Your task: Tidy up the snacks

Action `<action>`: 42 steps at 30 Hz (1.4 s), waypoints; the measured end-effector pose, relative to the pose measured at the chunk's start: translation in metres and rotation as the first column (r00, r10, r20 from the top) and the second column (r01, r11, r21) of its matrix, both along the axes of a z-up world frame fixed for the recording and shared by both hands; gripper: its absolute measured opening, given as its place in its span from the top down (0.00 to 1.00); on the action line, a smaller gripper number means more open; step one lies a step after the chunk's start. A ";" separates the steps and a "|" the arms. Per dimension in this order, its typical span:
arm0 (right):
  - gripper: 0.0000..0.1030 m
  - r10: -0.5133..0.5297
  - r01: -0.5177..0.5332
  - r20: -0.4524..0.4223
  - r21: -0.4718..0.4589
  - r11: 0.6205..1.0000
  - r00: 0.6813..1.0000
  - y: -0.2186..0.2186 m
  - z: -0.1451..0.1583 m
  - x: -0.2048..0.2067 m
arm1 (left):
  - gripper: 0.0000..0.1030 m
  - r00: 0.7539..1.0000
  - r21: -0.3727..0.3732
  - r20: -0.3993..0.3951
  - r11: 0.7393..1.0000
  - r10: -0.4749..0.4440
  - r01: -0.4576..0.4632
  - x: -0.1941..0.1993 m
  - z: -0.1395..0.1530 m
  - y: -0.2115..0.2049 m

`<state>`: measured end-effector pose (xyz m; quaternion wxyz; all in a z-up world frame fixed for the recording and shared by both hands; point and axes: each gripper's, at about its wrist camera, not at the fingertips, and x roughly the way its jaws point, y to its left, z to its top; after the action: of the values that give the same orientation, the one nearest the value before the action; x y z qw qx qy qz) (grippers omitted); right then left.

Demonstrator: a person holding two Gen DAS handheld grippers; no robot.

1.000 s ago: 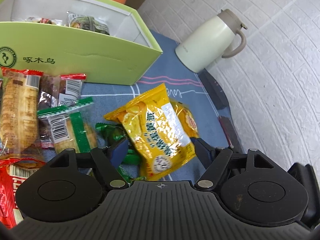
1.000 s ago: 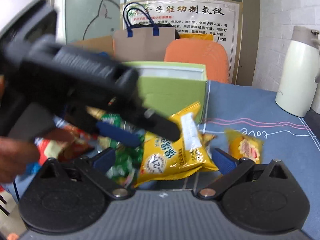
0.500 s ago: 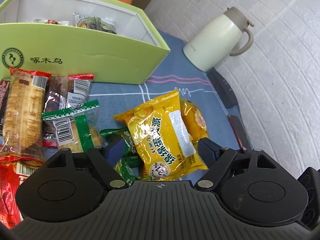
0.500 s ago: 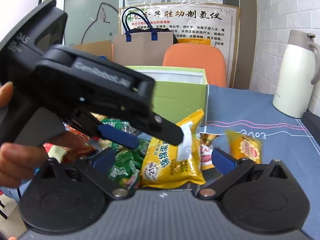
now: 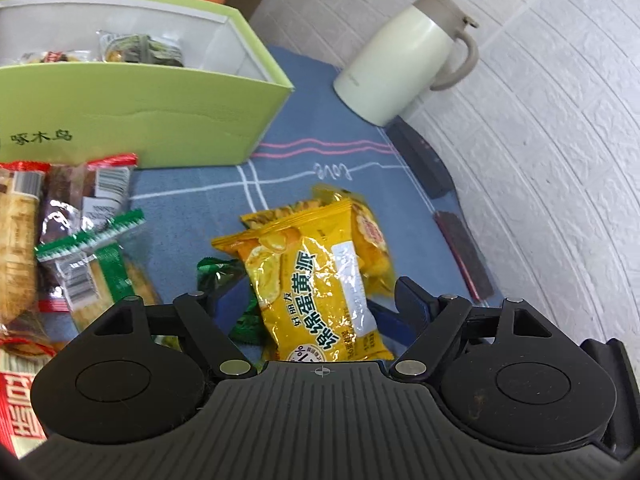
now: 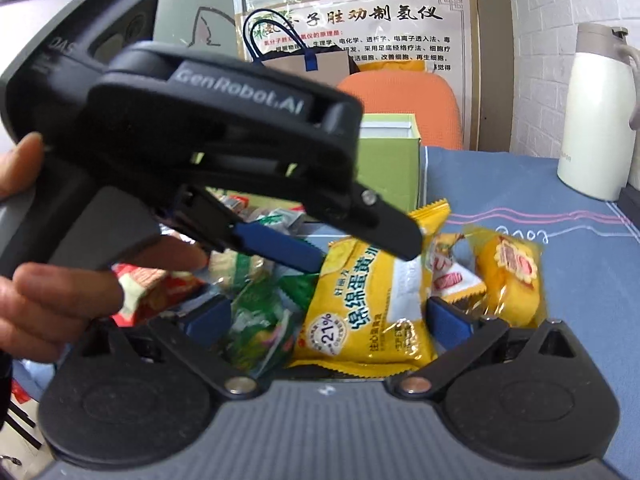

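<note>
A large yellow snack packet lies on the blue tablecloth, and it also shows in the right wrist view. My left gripper is open with its fingers on either side of this packet, just above it. It also shows from the side in the right wrist view. My right gripper is open and empty, low in front of the same packet. A smaller yellow cake packet lies to the right. A green box holds some snacks.
A cream thermos jug stands at the back right by the white wall. Several more snack packets lie at the left, with green candy packets beside the yellow one. An orange chair stands behind the table.
My left gripper has moved down and forward over the large yellow packet, its fingers now straddling it. The right gripper has stayed close behind the packet.
</note>
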<state>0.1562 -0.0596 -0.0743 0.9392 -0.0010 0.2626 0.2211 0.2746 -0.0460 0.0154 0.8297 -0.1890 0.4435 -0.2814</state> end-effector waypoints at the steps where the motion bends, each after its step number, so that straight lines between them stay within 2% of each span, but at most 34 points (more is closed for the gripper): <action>1: 0.00 -0.002 0.002 -0.007 0.007 1.000 1.000 -0.001 -0.001 -0.003 | 0.37 1.000 0.004 0.004 1.000 -0.011 0.011 -0.004 0.001 -0.002; 4: 0.00 -0.018 0.019 -0.023 0.020 1.000 1.000 -0.004 -0.003 -0.014 | 0.37 1.000 0.009 0.011 1.000 -0.026 0.026 -0.013 0.001 -0.006; 11: 0.01 -0.082 0.082 -0.025 0.021 0.996 0.996 -0.017 -0.004 -0.038 | 0.37 0.998 -0.042 0.014 0.997 -0.069 0.069 -0.028 0.001 -0.020; 15: 0.01 -0.135 0.135 -0.041 0.015 0.991 0.990 -0.028 -0.009 -0.043 | 0.37 0.999 -0.059 -0.002 0.997 -0.040 0.040 -0.030 -0.001 -0.012; 21: 0.00 -0.154 0.155 -0.031 0.023 0.988 0.988 -0.040 -0.011 -0.044 | 0.38 0.998 -0.102 -0.054 0.995 -0.027 0.021 -0.046 -0.004 0.006; 24: 0.00 -0.162 0.163 -0.029 0.007 0.987 0.986 -0.039 -0.011 -0.042 | 0.40 0.997 -0.124 -0.067 0.992 -0.045 0.036 -0.052 -0.002 0.002; 26: 0.00 -0.160 0.161 -0.038 0.016 0.987 0.986 -0.040 -0.012 -0.040 | 0.38 0.997 -0.128 -0.041 0.990 -0.070 0.064 -0.051 0.001 -0.005; 28: 0.00 -0.151 0.151 -0.036 0.012 0.988 0.988 -0.039 -0.014 -0.040 | 0.38 0.995 -0.084 -0.067 0.995 -0.067 0.061 -0.045 -0.004 -0.012; 29: 0.01 -0.150 0.150 -0.034 0.003 0.989 0.988 -0.038 -0.015 -0.041 | 0.41 0.994 -0.069 -0.091 0.996 -0.066 0.060 -0.043 -0.010 -0.015; 32: 0.01 -0.152 0.152 -0.039 -0.005 0.988 0.988 -0.040 -0.018 -0.043 | 0.42 0.984 -0.068 -0.159 0.996 -0.076 0.066 -0.042 -0.025 -0.014; 34: 0.01 -0.152 0.153 -0.050 0.008 0.988 0.987 -0.043 -0.020 -0.041 | 0.50 0.985 -0.056 -0.165 0.998 -0.051 0.042 -0.042 -0.033 -0.009; 35: 0.01 -0.152 0.152 -0.052 0.014 0.988 0.987 -0.044 -0.020 -0.040 | 0.51 0.987 -0.042 -0.158 0.999 -0.031 0.025 -0.040 -0.034 -0.006; 36: 0.01 -0.151 0.152 -0.051 0.017 0.988 0.987 -0.044 -0.020 -0.040 | 0.51 0.989 -0.030 -0.149 1.000 -0.011 0.007 -0.037 -0.035 -0.003; 38: 0.00 -0.152 0.152 -0.046 0.012 0.988 0.987 -0.045 -0.020 -0.039 | 0.50 0.988 -0.053 -0.152 0.998 0.012 -0.020 -0.027 -0.037 0.006; 40: 0.00 -0.154 0.155 -0.039 0.009 0.988 0.987 -0.044 -0.019 -0.038 | 0.54 0.986 -0.070 -0.163 0.996 0.041 -0.053 -0.016 -0.039 0.015; 42: 0.00 -0.152 0.153 -0.032 0.010 0.988 0.988 -0.044 -0.018 -0.037 | 0.51 0.983 -0.064 -0.168 0.994 0.079 -0.091 -0.010 -0.037 0.020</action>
<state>0.1197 -0.1037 -0.0923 0.9492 0.0283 0.2752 0.1501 0.2642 -0.0262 -0.0218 0.7940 -0.2601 0.4919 -0.2449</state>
